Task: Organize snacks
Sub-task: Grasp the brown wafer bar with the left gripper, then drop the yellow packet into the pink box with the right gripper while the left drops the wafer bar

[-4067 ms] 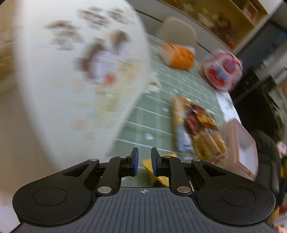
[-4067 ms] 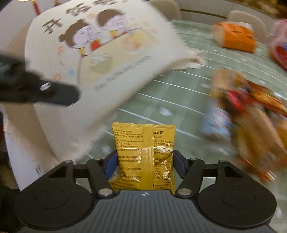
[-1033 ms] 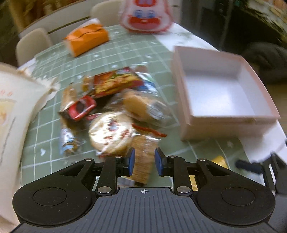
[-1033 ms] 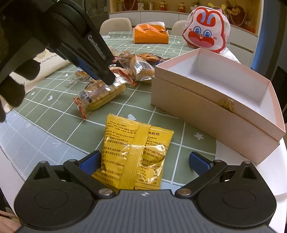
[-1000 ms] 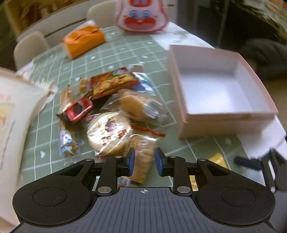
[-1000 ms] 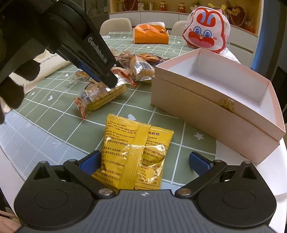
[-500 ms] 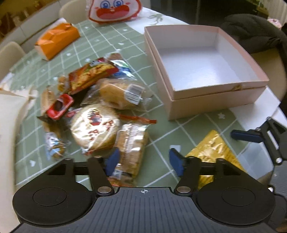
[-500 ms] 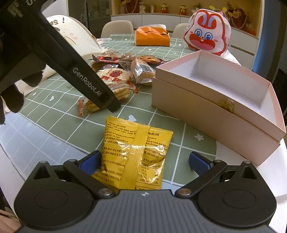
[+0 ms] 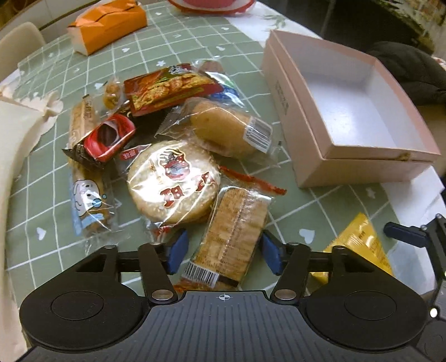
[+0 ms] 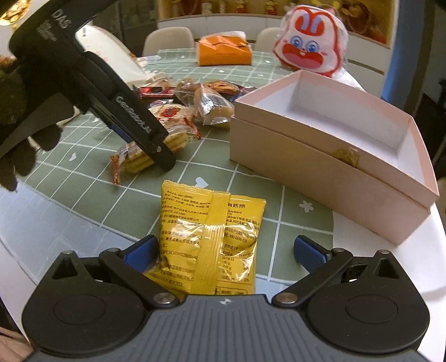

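A heap of wrapped snacks lies on the green checked tablecloth (image 9: 41, 200). My left gripper (image 9: 223, 249) points down over a clear pack of brown crackers (image 9: 235, 222). Its jaws stand wide on either side of the pack and are closing, the pads still clear of it. Beyond the pack lie a round sesame cake (image 9: 172, 181) and a bread roll (image 9: 223, 128). My right gripper (image 10: 225, 249) rests open around a yellow packet (image 10: 209, 231) that lies flat on the table. An open pink box (image 10: 306, 164) stands to the right, with only a small crumpled scrap inside.
A cream paper bag (image 9: 14, 144) lies at the left edge. An orange tissue box (image 9: 108, 22) and a rabbit-face bag (image 10: 309, 53) sit at the far side, with chairs behind. A gloved hand (image 10: 16, 111) holds the left gripper. The white table edge is near.
My left gripper has opened from nearly shut to wide and dropped down and forward around the cracker pack. The right gripper and the yellow packet have not moved.
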A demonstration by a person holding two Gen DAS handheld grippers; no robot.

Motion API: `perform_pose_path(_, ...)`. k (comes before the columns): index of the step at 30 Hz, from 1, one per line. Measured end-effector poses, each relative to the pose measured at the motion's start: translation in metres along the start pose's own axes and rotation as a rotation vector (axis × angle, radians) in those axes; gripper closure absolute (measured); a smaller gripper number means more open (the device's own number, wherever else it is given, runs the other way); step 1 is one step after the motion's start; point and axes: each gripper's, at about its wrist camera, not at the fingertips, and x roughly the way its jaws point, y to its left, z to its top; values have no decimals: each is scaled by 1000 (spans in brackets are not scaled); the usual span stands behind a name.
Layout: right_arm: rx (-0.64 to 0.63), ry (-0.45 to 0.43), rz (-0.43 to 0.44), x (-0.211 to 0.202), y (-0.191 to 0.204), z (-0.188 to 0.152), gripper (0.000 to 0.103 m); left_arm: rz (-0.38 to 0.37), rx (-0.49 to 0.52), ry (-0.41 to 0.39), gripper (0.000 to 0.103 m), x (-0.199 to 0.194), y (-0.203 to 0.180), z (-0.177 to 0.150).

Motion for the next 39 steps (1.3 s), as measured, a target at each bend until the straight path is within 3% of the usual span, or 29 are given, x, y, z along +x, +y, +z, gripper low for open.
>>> perform_pose_path(2,31,7,-19,-1,3,0,0,-29,20,4,58,-5,2,-8)
perform_pose_path(7,91,11,-85,-3,15,-1,6,-186,-15,18,61,-18,13,-40)
perform_pose_path(11,112,24,-115,-7,25,2,22,-272,-52,55,62,-28,26,-65)
perform_pose_path(13,113,35,-128,-11,31,3,35,-276,-31,70,62,-33,26,-74)
perform_pose_path(19,197,71,-155,-35,36,6,44,-342,106,84,62,-53,11,-84)
perform_pose_path(23,255,-18,-204,-79,33,16,44,-378,198,-5,62,-83,-5,-58)
perform_pose_path(31,293,-342,-315,-197,0,91,44,-498,312,-300,62,-155,-51,23)
perform_pose_path(35,296,-418,-360,-217,-26,122,44,-521,231,-370,62,-144,-59,68)
perform_pose_path(39,315,-422,-389,-208,-57,137,44,-518,31,-341,62,-90,-57,117)
